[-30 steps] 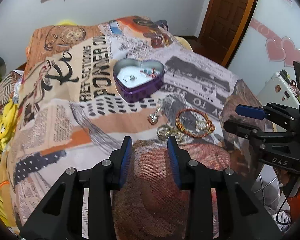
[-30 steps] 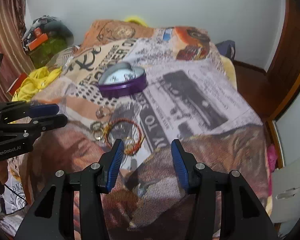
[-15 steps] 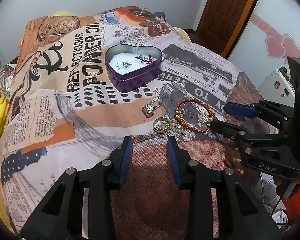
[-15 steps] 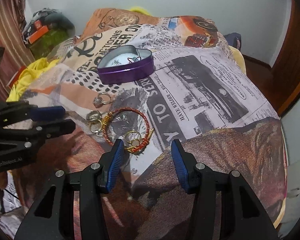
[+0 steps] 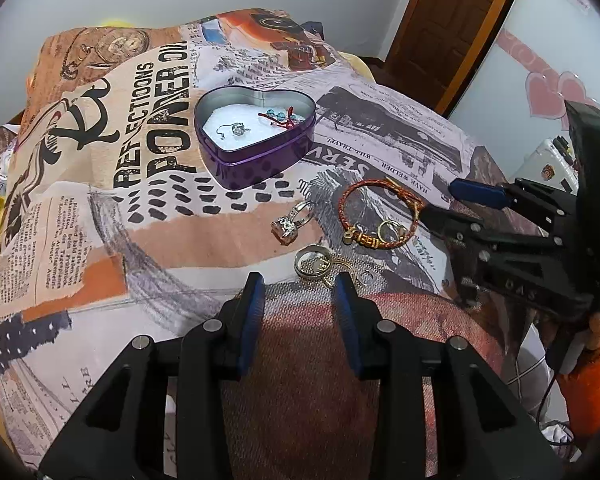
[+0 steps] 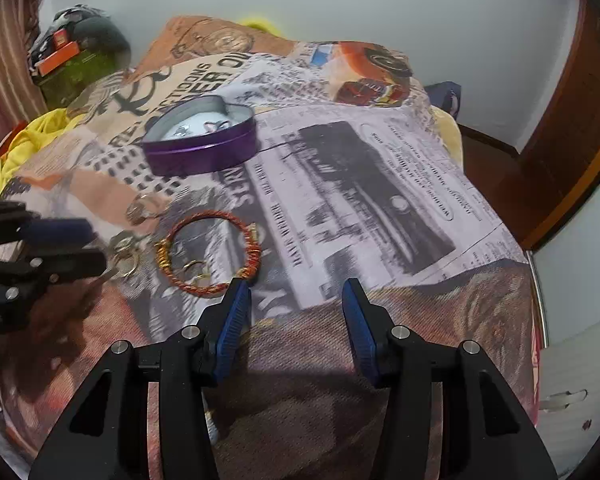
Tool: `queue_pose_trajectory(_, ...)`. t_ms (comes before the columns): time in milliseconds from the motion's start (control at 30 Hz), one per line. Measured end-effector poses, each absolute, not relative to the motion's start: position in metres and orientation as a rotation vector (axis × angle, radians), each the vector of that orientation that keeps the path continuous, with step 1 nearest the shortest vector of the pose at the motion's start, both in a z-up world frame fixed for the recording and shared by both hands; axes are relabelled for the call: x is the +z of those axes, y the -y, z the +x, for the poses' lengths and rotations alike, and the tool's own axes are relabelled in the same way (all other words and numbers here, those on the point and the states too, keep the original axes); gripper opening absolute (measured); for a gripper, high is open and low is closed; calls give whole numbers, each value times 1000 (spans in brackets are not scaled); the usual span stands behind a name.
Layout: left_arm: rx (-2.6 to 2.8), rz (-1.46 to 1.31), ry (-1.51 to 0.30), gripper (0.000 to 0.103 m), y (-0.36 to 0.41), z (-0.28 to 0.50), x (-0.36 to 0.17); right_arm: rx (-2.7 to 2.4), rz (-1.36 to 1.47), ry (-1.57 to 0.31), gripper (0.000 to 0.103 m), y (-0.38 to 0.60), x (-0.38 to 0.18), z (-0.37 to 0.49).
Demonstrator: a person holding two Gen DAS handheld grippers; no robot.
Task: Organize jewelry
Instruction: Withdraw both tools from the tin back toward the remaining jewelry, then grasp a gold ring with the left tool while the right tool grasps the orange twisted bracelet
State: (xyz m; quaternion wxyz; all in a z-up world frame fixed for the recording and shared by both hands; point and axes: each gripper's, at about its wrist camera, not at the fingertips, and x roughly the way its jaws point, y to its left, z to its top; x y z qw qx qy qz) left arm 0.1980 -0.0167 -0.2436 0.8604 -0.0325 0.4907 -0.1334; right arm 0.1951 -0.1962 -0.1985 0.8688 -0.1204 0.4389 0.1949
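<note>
Left gripper (image 5: 300, 284) hovering open-fingered by a round locket (image 5: 313, 263), right gripper (image 6: 296, 292) gaping empty beside the red bracelet (image 6: 212, 250), heart tin (image 5: 256, 156) sitting beyond

Open right tool (image 6: 296, 292) hovers just beside the red bracelet (image 6: 212, 254) on the bedspread (image 6: 380, 184)

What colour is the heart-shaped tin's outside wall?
Purple, with a bare silver rim; the heart-shaped tin shows best in the left wrist view.

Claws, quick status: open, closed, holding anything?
Left claw: open, holding nothing.
Right claw: open, holding nothing.
</note>
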Motion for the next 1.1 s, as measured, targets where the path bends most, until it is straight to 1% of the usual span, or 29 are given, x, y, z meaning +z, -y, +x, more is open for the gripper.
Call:
queue_pose_trajectory(233,-288,-103,-1031,36,17,205,-245,469,-159,-918,45,198,-190,196)
queue_pose_trajectory(633,-296,-91,-1026,35,26,214,-250,486,-137,-908,44,187,-199,204)
queue_pose_trajectory(700,-293,-93,-1026,30,26,214,-251,488,-157,-906,37,183,-202,202)
queue_pose_trajectory(800,-297,-106,-1027,27,24,215,-251,485,-186,-897,29,179,-205,203)
queue_pose_trajectory(833,-301,-112,-1028,27,24,215,-251,487,-199,-892,23,178,-205,202)
queue_pose_trajectory(867,-303,-114,-1028,23,23,215,-252,489,-209,-887,12,177,-206,202)
queue_pose_trajectory(900,-304,-115,-1029,21,24,215,-252,492,-217,-885,9,176,-206,202)
queue_pose_trajectory(1100,-295,-103,-1021,21,26,213,-249,493,-196,-881,7,178,-203,202)
